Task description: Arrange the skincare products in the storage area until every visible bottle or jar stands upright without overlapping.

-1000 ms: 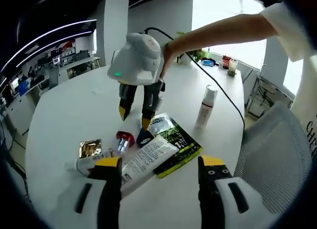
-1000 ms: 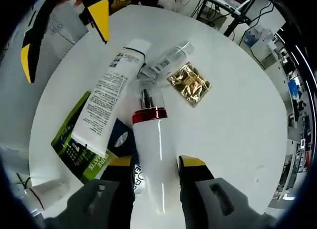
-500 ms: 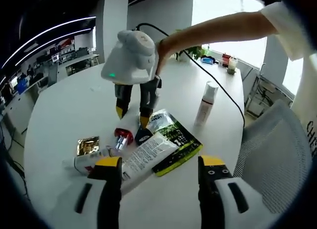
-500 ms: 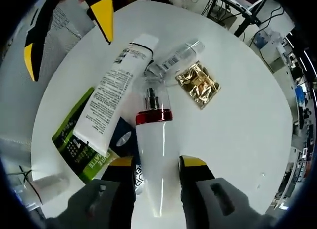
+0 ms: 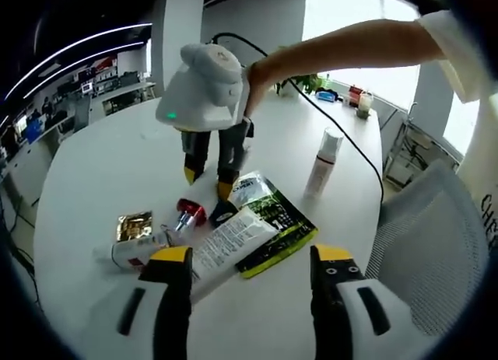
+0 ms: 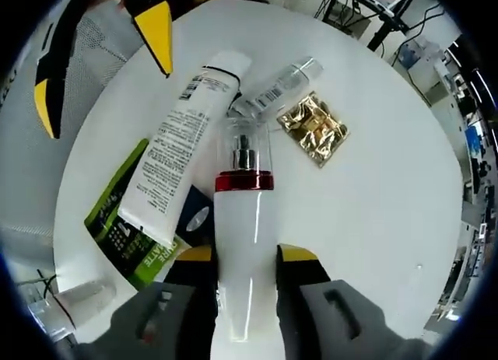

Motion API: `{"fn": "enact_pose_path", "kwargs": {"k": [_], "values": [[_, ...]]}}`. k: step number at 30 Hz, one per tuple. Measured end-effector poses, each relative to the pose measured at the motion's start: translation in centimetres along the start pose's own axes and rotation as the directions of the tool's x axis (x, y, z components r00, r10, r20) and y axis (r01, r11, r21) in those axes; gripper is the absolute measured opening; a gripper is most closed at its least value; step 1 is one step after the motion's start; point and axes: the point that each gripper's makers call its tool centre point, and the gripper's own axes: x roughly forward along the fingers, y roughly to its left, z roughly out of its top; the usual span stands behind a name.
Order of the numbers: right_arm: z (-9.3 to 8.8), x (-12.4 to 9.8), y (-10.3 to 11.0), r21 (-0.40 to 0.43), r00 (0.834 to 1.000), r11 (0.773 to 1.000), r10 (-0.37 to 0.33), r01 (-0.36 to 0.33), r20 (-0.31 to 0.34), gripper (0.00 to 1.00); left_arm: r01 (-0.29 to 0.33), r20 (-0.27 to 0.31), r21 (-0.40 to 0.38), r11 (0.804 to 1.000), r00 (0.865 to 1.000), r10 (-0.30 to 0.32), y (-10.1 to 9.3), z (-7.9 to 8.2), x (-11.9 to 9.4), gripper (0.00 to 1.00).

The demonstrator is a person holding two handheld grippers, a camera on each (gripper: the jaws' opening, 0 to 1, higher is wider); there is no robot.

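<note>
The right hand-held gripper [image 6: 237, 255] clamps the white bottle [image 6: 241, 243], its long axis running along the jaws, red collar pointing away; left hand-held gripper [image 5: 249, 255] open.

The white bottle [image 6: 243, 243] looks like glossy plastic, with a shiny red collar and a clear plastic cap. The white tube [image 6: 180, 154] beside it is smooth, matt plastic. The gold sachet [image 6: 313, 128] is crinkled, reflective foil. The green packet [image 5: 276, 228] looks slick and printed. The round table [image 6: 373, 220] is smooth matt white.
</note>
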Motion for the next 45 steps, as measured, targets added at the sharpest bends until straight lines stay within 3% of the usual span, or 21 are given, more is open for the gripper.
{"fn": "enact_pose_path", "kwargs": {"k": [5, 8, 12, 14, 16, 17, 20, 24, 25, 26, 29, 31, 33, 37, 41, 45], "values": [[-0.6, -0.4, -0.1, 0.152, 0.996, 0.988, -0.046, 0.033, 0.083, 0.26, -0.001, 0.015, -0.036, 0.999, 1.0, 0.002, 0.2, 0.1, -0.1, 0.54], [-1.1, -0.6, 0.1, 0.165, 0.994, 0.985, -0.06, 0.044, 0.091, 0.26, -0.008, 0.014, -0.04, 0.999, 1.0, 0.008, 0.5, 0.0, -0.1, 0.54], [-1.1, -1.0, 0.9, 0.272, 0.988, 0.962, -0.062, 0.021, 0.142, 0.26, -0.009, 0.02, -0.039, 0.999, 1.0, 0.01, 0.5, 0.2, 0.0, 0.54], [-1.1, -1.5, 1.1, 0.334, 0.98, 0.942, -0.075, 0.009, 0.184, 0.26, -0.008, 0.028, -0.053, 0.999, 1.0, 0.009, 0.6, 0.2, 0.0, 0.54], [-1.0, -2.1, 0.7, 0.433, 0.968, 0.902, -0.111, 0.003, 0.225, 0.26, -0.014, 0.034, -0.084, 0.996, 0.999, 0.017, 0.9, 0.3, 0.0, 0.55], [-1.0, -2.3, 0.7, 0.5, 0.962, 0.866, -0.121, -0.019, 0.246, 0.26, -0.019, 0.039, -0.098, 0.995, 0.999, 0.023, 1.0, 0.3, 0.0, 0.55], [-0.6, -3.0, 1.5, 0.578, 0.942, 0.812, -0.128, -0.08, 0.31, 0.26, -0.008, 0.067, -0.15, 0.989, 0.998, 0.018, 1.3, 0.6, -0.2, 0.54], [0.1, -3.4, 1.4, 0.672, 0.895, 0.717, -0.159, -0.185, 0.416, 0.26, 0.008, 0.116, -0.196, 0.981, 0.993, 0.015, 1.4, 1.3, -0.4, 0.52], [0.8, -3.7, 2.9, 0.695, 0.876, 0.686, -0.176, -0.218, 0.449, 0.26, 0.003, 0.12, -0.204, 0.979, 0.993, 0.022, 1.5, 1.4, -0.4, 0.5], [1.0, -3.9, 2.8, 0.706, 0.862, 0.666, -0.19, -0.239, 0.471, 0.26, -0.006, 0.122, -0.195, 0.981, 0.992, 0.03, 1.5, 1.5, -0.4, 0.49], [1.6, -5.3, 2.5, 0.733, 0.792, 0.599, -0.252, -0.324, 0.556, 0.26, -0.005, 0.154, -0.194, 0.981, 0.988, 0.035, 1.5, 2.1, -0.6, 0.47], [1.8, -6.3, 2.2, 0.737, 0.749, 0.575, -0.298, -0.354, 0.592, 0.26, 0.032, 0.196, -0.233, 0.972, 0.98, 0.015, 1.4, 2.7, -0.8, 0.44], [1.8, -7.0, 2.0, 0.74, 0.727, 0.566, -0.324, -0.364, 0.605, 0.26, 0.049, 0.237, -0.258, 0.965, 0.971, 0.014, 1.4, 3.4, -1.1, 0.41], [1.9, -8.3, 2.2, 0.724, 0.698, 0.578, -0.338, -0.376, 0.631, 0.26, 0.088, 0.31, -0.303, 0.949, 0.951, 0.011, 1.4, 4.5, -1.6, 0.46], [1.8, -9.6, 1.7, 0.717, 0.674, 0.592, -0.36, -0.369, 0.645, 0.26, 0.145, 0.402, -0.332, 0.932, 0.916, 0.001, 1.2, 6.4, -2.3, 0.47], [2.3, -10.9, 1.8, 0.703, 0.643, 0.607, -0.379, -0.37, 0.666, 0.26, 0.17, 0.435, -0.288, 0.942, 0.9, -0.029, 1.5, 7.9, -2.9, 0.51]]}}
